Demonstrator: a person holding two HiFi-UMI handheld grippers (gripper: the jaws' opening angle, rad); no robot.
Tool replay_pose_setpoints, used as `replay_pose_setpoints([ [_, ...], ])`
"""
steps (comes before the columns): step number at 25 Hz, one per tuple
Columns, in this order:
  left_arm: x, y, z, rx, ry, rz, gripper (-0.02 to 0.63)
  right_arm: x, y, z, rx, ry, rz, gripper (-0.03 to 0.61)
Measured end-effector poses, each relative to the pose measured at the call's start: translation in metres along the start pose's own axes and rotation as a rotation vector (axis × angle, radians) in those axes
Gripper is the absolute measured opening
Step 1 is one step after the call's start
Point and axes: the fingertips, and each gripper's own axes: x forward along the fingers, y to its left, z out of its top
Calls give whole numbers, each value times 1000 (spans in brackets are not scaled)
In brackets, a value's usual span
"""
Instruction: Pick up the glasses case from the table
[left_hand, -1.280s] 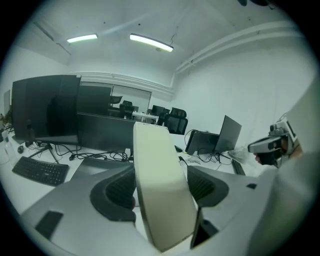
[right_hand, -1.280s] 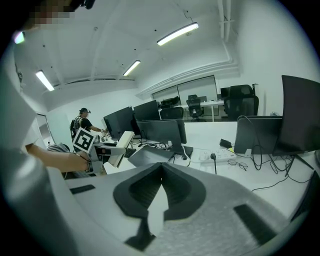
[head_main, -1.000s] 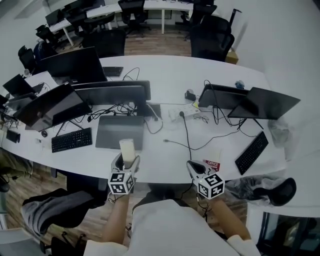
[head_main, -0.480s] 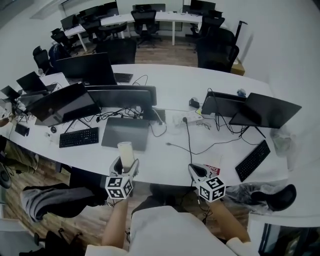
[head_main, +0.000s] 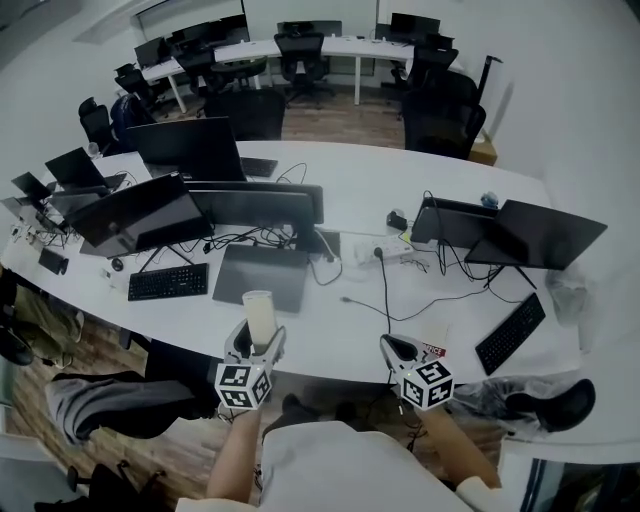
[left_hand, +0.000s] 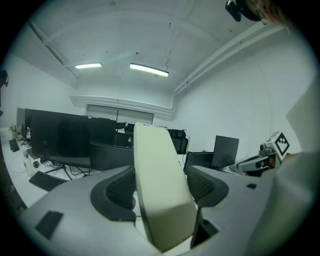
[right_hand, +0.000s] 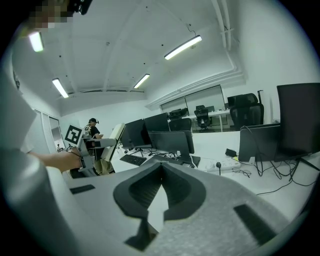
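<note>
The glasses case (head_main: 259, 312) is a cream, oblong hard case. It stands nearly upright between the jaws of my left gripper (head_main: 255, 336), held in the air over the near edge of the white desk (head_main: 340, 330). In the left gripper view the case (left_hand: 159, 185) fills the gap and both pads (left_hand: 119, 190) press on its sides. My right gripper (head_main: 393, 347) hovers over the desk's front edge to the right, its jaws closed tip to tip with nothing in them (right_hand: 161, 180). The right gripper view also shows the case (right_hand: 116, 134) off to the left.
Behind the case lie a closed grey laptop (head_main: 262, 275), a black keyboard (head_main: 168, 282) and several dark monitors (head_main: 250, 207). A power strip (head_main: 380, 250) with trailing cables sits mid-desk. A red and white card (head_main: 432, 350) and a second keyboard (head_main: 513, 333) lie right.
My left gripper has risen with the case still in it, and the desk items sit lower in the head view. The right gripper has barely shifted.
</note>
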Motion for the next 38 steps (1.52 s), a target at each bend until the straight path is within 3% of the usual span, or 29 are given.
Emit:
replay_pose_setpoints([
  [13, -19, 38, 40, 37, -81, -70, 316, 23, 21, 44, 11, -89, -53, -3],
  [25, -40, 75, 79, 46, -179, -60, 316, 25, 42, 95, -41, -205, -48, -3],
  [38, -36, 96, 100, 32, -232, -49, 316, 32, 50, 115, -79, -238, -29, -3],
])
